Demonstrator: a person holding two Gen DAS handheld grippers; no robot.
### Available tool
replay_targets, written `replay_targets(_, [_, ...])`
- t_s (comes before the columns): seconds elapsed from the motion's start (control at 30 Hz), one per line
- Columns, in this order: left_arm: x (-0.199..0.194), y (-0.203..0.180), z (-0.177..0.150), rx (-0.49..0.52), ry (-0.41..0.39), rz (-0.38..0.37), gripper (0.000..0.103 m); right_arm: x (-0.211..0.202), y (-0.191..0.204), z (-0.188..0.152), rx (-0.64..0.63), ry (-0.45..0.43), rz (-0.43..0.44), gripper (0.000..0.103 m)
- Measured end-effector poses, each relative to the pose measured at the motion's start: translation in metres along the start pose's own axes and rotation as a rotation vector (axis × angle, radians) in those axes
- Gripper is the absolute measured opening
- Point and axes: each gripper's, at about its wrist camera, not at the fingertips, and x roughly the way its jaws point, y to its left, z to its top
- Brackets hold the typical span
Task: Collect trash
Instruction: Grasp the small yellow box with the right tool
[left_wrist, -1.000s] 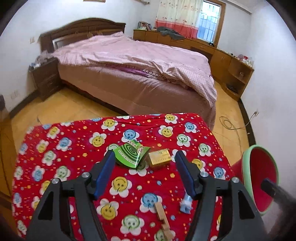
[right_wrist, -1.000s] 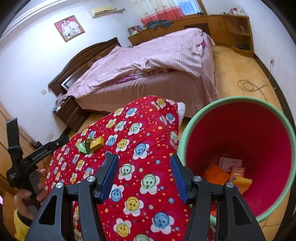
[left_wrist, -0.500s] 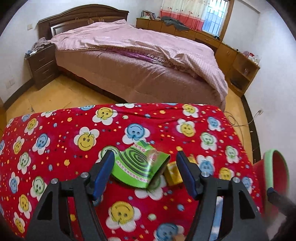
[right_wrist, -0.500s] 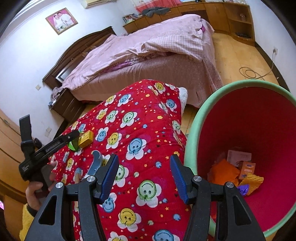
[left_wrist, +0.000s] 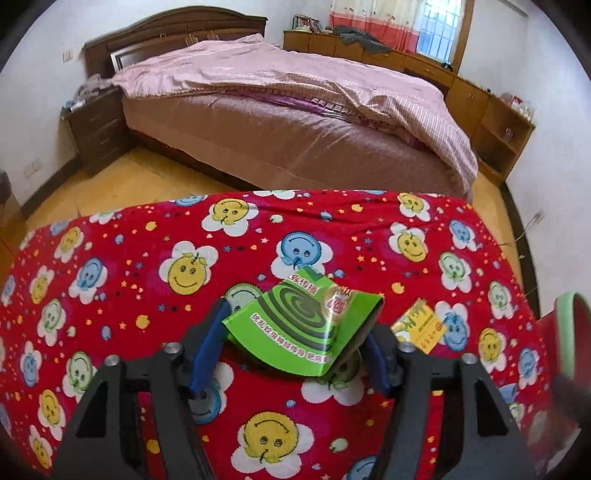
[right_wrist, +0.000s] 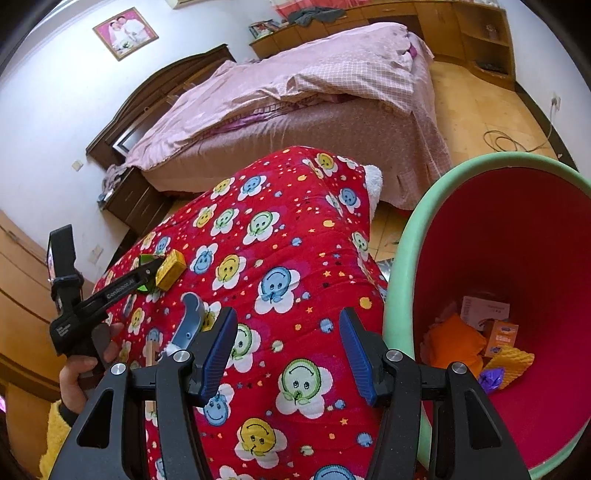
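A green mosquito-coil box (left_wrist: 306, 325) lies on the red smiley tablecloth (left_wrist: 155, 266), between the open fingers of my left gripper (left_wrist: 295, 350); whether the pads touch it I cannot tell. A small yellow box (left_wrist: 419, 325) lies just to its right. In the right wrist view the left gripper (right_wrist: 142, 275) is at the green box (right_wrist: 146, 260) and yellow box (right_wrist: 170, 268). My right gripper (right_wrist: 288, 347) is open and empty over the table's near right part. The red bin with a green rim (right_wrist: 410, 236) stands right of the table with trash inside (right_wrist: 480, 343).
A blue-grey plastic piece (right_wrist: 188, 325) and a wooden piece (right_wrist: 150, 350) lie on the cloth near my right gripper. A bed (left_wrist: 295, 122) stands beyond the table, with a nightstand (left_wrist: 96, 129) and wooden cabinets (left_wrist: 480, 107). A cable (right_wrist: 509, 142) lies on the floor.
My left gripper moved forward and down until the green box sits between its fingers. My right gripper drifted slightly toward the table, staying open.
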Motion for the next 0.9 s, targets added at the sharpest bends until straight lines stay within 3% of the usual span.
replay_targets(0.27, [-0.021, 0.012, -0.007, -0.016, -0.011, -0.021, 0.059, -0.003, 0.014, 0.003, -0.038, -0.003, -0.006, 0.059])
replay_targets(0.47, [-0.054, 0.044, -0.023, -0.117, -0.045, -0.023, 0.059, 0.000, 0.044, 0.006, -0.104, -0.007, 0.012, 0.059])
replay_targets(0.73, [-0.077, 0.080, -0.046, -0.227, -0.088, 0.046, 0.059, 0.024, 0.092, 0.006, -0.197, 0.018, 0.020, 0.059])
replay_targets(0.9, [-0.076, 0.091, -0.054, -0.246, -0.104, 0.069, 0.059, 0.047, 0.118, 0.007, -0.241, 0.041, 0.022, 0.059])
